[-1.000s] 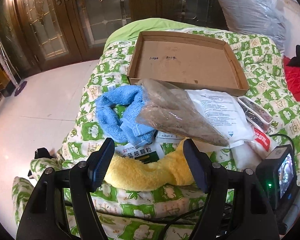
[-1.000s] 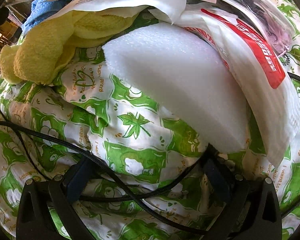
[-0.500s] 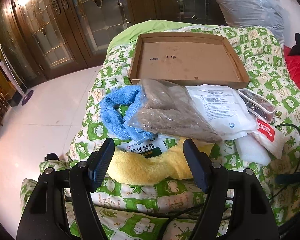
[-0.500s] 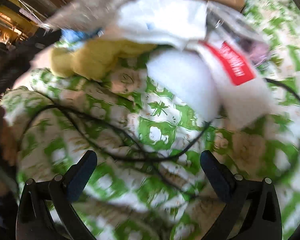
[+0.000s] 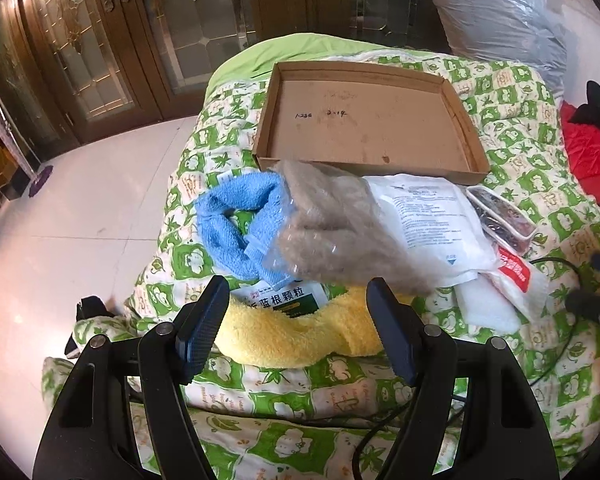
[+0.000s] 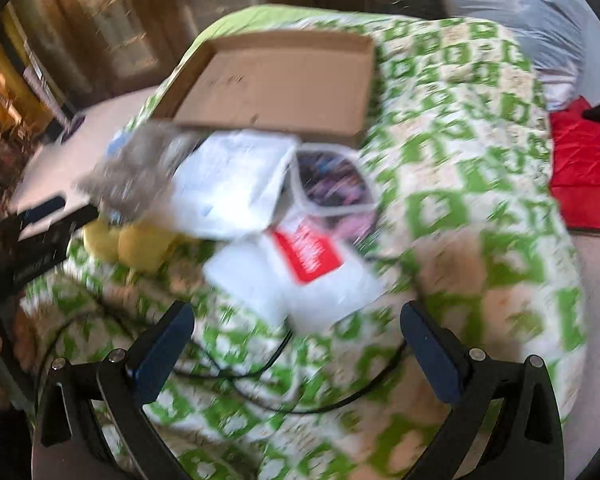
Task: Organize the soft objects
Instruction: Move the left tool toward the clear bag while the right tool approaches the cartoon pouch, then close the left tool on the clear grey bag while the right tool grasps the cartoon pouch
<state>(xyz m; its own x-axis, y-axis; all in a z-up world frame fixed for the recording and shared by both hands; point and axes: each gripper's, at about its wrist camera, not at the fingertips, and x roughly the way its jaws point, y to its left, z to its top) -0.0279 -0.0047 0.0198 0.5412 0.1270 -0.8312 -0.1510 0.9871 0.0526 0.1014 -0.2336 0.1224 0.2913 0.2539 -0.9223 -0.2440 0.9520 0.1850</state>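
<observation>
Both tools empty. Left tool (image 5: 298,324) jaws wide, hovering just above the yellow terry towel (image 5: 300,338) at the near edge of the pile on the green-and-white patterned bed cover (image 5: 512,120). Right tool (image 6: 296,344) also wide, its view blurred, nothing between the jaws. Shallow brown cardboard tray (image 5: 364,120) sits empty behind the pile. Blue terry towel (image 5: 236,224) lies partly under a clear plastic bag of grey-brown fluff (image 5: 340,228), beside a white printed pouch (image 5: 428,216). I'd take yellow first: light, limp, it'll droop, so pinch the thick rolled middle. The bag looks slippery; grab a bunched corner.
</observation>
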